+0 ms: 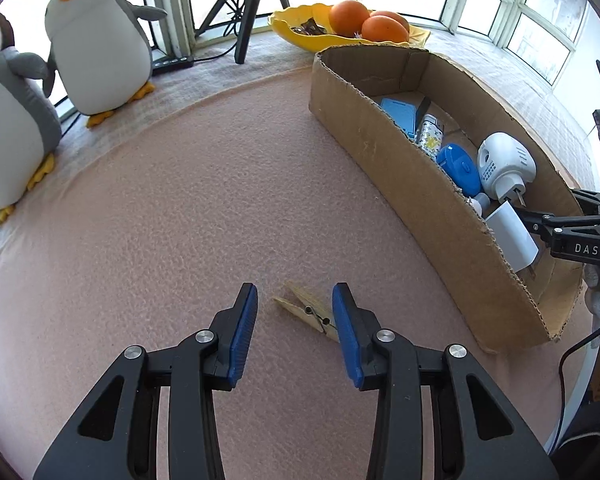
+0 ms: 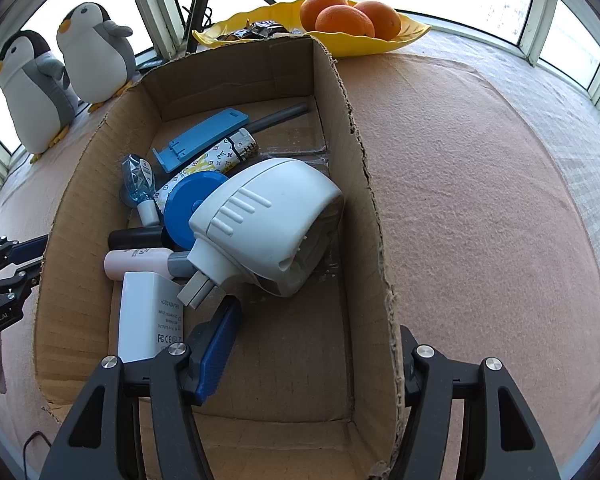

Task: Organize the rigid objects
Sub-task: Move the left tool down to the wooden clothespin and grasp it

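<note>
The cardboard box [image 2: 80, 208] is holding a white plug [image 2: 268, 224], a charger [image 2: 148, 312] and a blue lid [image 2: 188, 208]. The left gripper [image 1: 295, 312] is standing half open around a clothespin [image 1: 305, 312], not pressing it. The right gripper [image 2: 311, 344] is straddling the box wall, jaws apart.

Two plush penguins [image 1: 96, 40] stand side by side near the window frames [image 1: 172, 4], a black tripod [image 1: 252, 4] beside them. A yellow dish [image 1: 300, 28] holds three oranges [image 1: 349, 16] and dark wrapped sweets [image 2: 260, 30], beyond the pink cloth [image 1: 200, 200]
</note>
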Action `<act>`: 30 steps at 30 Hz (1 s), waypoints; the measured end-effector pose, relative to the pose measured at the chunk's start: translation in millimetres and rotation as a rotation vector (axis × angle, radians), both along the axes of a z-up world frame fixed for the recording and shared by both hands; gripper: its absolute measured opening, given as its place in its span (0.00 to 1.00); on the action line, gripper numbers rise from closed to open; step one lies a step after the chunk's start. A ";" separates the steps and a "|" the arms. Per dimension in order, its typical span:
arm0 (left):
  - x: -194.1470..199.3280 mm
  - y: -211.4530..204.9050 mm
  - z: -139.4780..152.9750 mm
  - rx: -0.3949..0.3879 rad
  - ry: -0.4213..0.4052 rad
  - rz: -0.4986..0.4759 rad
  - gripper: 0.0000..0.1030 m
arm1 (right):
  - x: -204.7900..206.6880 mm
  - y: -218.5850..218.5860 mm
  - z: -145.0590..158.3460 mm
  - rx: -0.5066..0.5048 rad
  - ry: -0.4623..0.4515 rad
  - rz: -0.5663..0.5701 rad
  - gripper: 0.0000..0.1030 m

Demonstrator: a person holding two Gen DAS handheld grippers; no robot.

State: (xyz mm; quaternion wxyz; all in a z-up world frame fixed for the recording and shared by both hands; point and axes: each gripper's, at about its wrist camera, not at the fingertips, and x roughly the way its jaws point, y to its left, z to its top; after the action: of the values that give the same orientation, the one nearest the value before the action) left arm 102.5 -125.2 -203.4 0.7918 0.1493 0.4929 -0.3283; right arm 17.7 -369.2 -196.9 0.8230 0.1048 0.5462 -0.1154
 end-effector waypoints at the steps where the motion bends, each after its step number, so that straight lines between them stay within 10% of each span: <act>1: -2.2 2.7 0.5 -0.007 -0.001 0.024 0.36 | 0.1 0.0 0.3 0.001 0.000 0.000 0.57; 21: -14.2 5.2 -10.7 -0.051 0.106 0.207 0.36 | -2.9 4.3 0.5 0.009 -0.005 0.007 0.57; 30: -15.2 3.9 -12.3 -0.017 0.082 0.206 0.17 | -3.0 4.2 0.5 0.008 -0.005 0.007 0.57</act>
State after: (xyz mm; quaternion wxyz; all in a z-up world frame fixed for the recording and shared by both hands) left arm 87.4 -121.3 -215.7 0.8016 0.0774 0.5349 -0.2554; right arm 14.7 -365.0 -196.4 0.8243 0.1065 0.5451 -0.1098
